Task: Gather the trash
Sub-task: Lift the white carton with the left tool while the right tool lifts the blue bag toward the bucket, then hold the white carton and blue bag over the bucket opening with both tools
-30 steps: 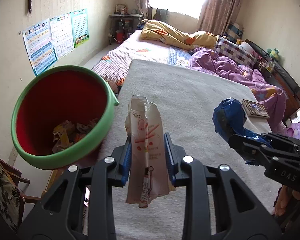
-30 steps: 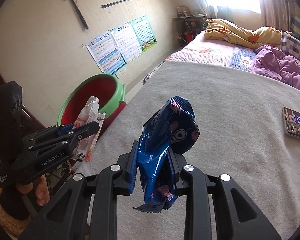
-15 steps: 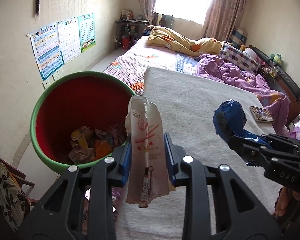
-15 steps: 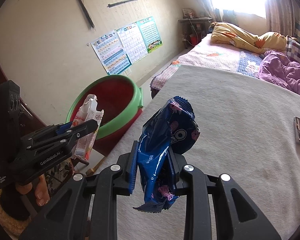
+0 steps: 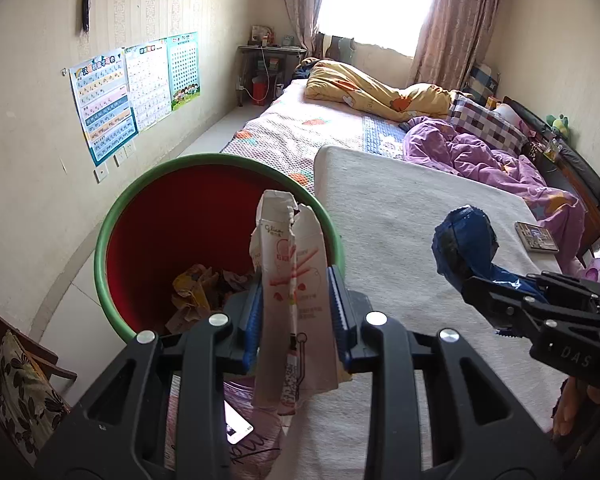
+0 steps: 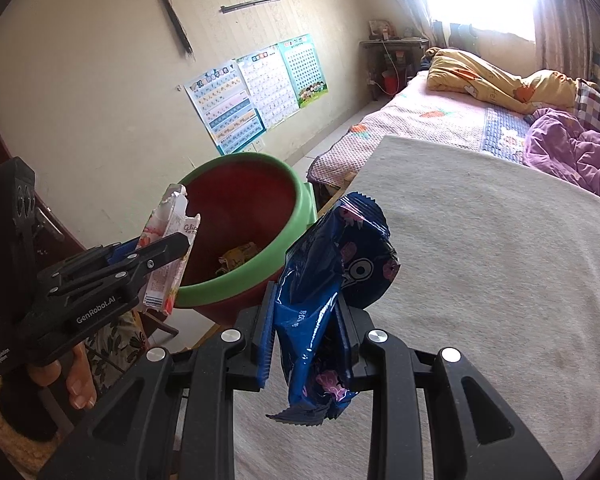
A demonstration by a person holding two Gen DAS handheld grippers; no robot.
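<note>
Both hand-held grippers have drifted toward the red bin, which now fills more of the left wrist view than a second ago. Largest is the bed point(image 5: 400, 216) under its grey blanket. Beside it stands the red bin point(image 5: 160, 232), green-rimmed, crumpled wrappers inside. Left hand-held gripper point(image 5: 294, 312) is clenched on a torn white snack box point(image 5: 290, 272) by the bin's rim. Right hand-held gripper point(image 6: 306, 332) is clamped on a blue snack bag point(image 6: 332, 264) over the blanket's edge.
</note>
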